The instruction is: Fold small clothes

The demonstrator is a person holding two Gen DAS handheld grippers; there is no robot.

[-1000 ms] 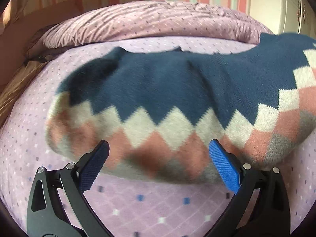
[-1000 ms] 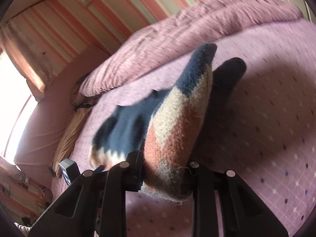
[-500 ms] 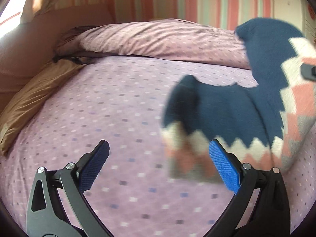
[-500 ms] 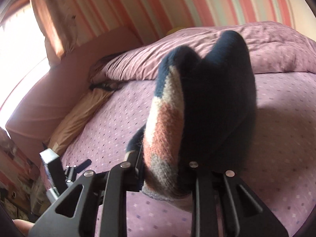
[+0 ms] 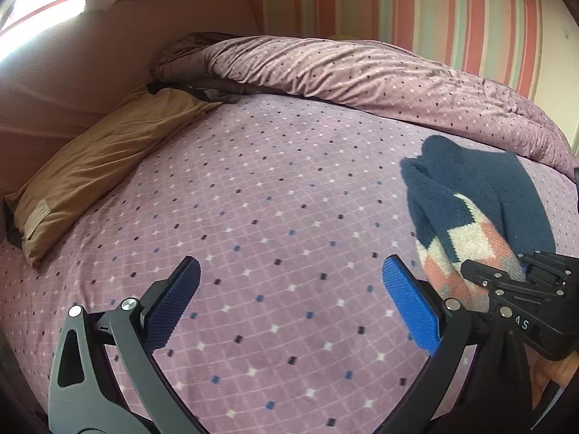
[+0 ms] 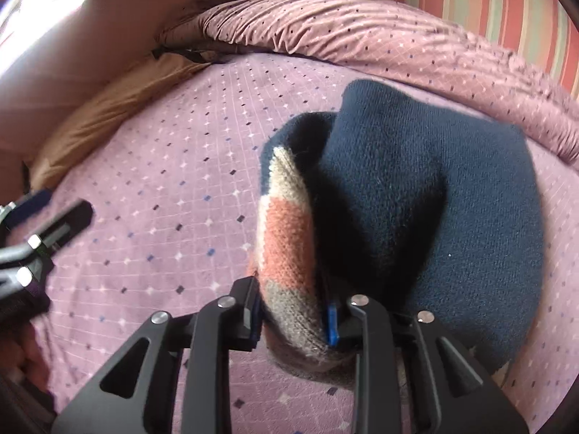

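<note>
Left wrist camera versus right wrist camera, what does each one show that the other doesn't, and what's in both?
Only the left wrist view shows the left gripper fully, open and empty over the bedspread, plus the whole tan pillow. Only the right wrist view shows the right gripper head-on, closed on the knit sweater at its patterned hem. Both show the sweater, the bedspread, the rumpled duvet and the striped wall.

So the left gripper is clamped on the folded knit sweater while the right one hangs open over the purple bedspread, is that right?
No, the sides are swapped. The right wrist view shows the right gripper clamped on the folded knit sweater. In the left wrist view the left gripper hangs open over the purple bedspread, with nothing between its pads.
</note>
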